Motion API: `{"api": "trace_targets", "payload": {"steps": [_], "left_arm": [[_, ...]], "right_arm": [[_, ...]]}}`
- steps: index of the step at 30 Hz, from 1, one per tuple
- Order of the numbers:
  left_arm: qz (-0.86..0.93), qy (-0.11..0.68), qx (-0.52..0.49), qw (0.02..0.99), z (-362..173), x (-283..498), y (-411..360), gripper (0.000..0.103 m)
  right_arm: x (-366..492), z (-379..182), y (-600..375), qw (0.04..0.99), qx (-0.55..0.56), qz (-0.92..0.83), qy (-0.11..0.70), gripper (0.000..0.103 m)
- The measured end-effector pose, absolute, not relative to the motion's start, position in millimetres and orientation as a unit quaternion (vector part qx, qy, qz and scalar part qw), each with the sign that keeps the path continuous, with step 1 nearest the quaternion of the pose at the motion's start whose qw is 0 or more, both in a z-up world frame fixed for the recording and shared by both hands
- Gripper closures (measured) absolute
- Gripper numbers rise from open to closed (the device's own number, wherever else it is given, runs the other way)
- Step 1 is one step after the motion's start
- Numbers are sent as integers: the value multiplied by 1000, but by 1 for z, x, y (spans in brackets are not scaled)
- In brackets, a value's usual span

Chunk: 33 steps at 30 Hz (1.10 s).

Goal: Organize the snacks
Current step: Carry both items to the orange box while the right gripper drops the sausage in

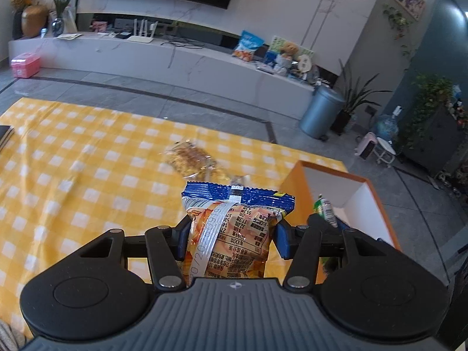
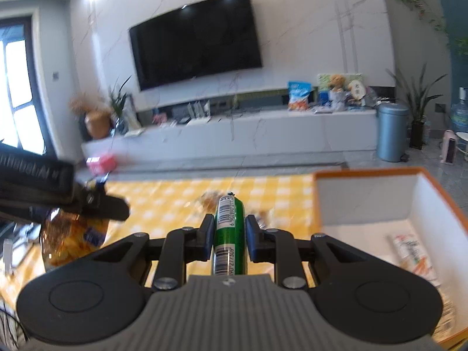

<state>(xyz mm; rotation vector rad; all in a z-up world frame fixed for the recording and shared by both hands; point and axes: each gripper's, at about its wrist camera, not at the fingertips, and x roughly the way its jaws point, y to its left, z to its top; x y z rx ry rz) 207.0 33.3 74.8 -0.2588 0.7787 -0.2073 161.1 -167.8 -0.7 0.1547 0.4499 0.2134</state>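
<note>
- Gripping: left gripper [image 1: 232,231] is clamped on an orange snack bag [image 1: 231,234], blue pads pressing both sides; its blue crimped top edge points away from the camera and the printed nutrition panel faces up.
- Right gripper [image 2: 229,234] is closed tight on a green stick pack [image 2: 228,234], barcode side up, the pack running lengthwise between the fingers and sticking out past the tips.
- Both loads are held in the air above the yellow checked tablecloth [image 1: 73,161], neither touching it.
- In the right wrist view the left gripper's body shows at the left edge with its orange bag hanging under it.
- In the left wrist view the green pack's tip pokes up just right of the left gripper, in front of the box.
- Orange-rimmed box [image 2: 421,193], white inside, sits on the cloth to the right of both grippers; one light-coloured packet [image 2: 412,254] lies on its floor.
- Clear packet of brown snacks [image 1: 190,158] lies on the cloth beyond the orange bag, blurred; another small piece sits just past the bag's top, too blurred to name.
- Background: TV [image 2: 196,38] on a marble wall, low white bench [image 2: 263,134] with a blue snack bag [image 2: 298,95], grey bin [image 2: 392,131], pink box [image 1: 25,64] on the floor.
</note>
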Motion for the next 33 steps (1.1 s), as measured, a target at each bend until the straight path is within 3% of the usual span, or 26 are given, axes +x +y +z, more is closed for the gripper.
{"api": "trace_targets", "payload": {"steps": [8,12,18,33], "left_arm": [[-148,375,-130,906,75,233,-2,41],[-161,386,-132,899,61,249,-18,41],[-164,411,-128,888,39,268,-32,41],[-149,428,-112,885,21,279,-37,41]], "right_arm": [[195,23,-249,969,108,44,220,82],[240,1,-275,960,82,-1,268,82],[302,-40,-298,922,141,4,360,82],[326,-86,-277,882,191,50,428,80]]}}
